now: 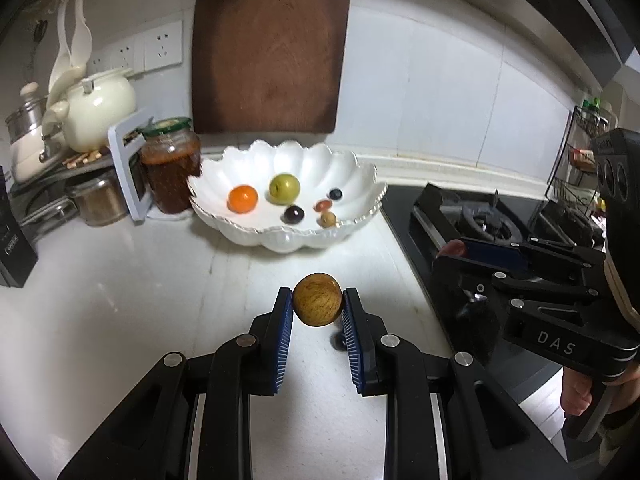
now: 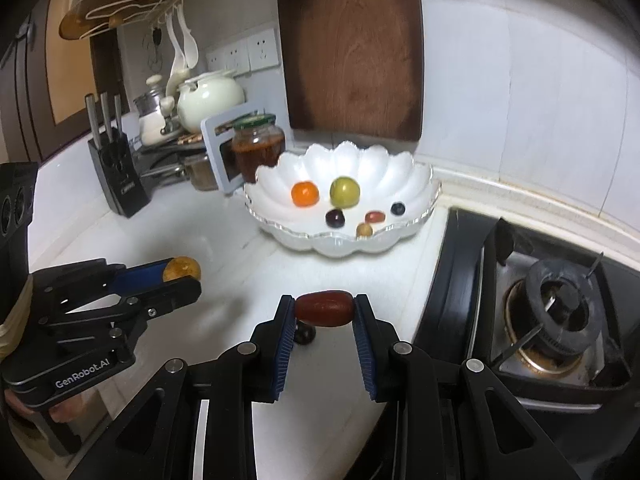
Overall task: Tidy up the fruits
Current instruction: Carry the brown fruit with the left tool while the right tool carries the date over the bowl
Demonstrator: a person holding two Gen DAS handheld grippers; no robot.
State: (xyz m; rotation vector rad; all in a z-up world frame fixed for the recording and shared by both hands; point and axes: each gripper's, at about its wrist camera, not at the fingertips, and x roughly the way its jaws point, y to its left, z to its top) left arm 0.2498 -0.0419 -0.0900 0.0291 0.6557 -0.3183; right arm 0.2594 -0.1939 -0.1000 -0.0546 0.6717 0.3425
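My left gripper [image 1: 317, 304] is shut on a round tan-brown fruit [image 1: 317, 299], held above the white counter. My right gripper [image 2: 325, 310] is shut on an oblong red-brown fruit [image 2: 325, 307], also lifted off the counter. Behind both stands a white scalloped bowl [image 1: 360, 168] [image 2: 420, 176] holding an orange fruit [image 2: 305, 194], a green one [image 2: 345, 192] and several small dark and reddish ones. A small dark fruit [image 1: 338, 342] lies on the counter under my left fingers. Another dark fruit [image 2: 305, 335] shows under the right gripper.
A gas stove [image 2: 556, 312] fills the right side beside the counter edge. A jar of red sauce [image 1: 170, 164], a white frame, a teapot [image 1: 100, 108] and a knife block [image 2: 118, 176] crowd the left. A wooden cutting board [image 1: 272, 44] leans on the tiled wall.
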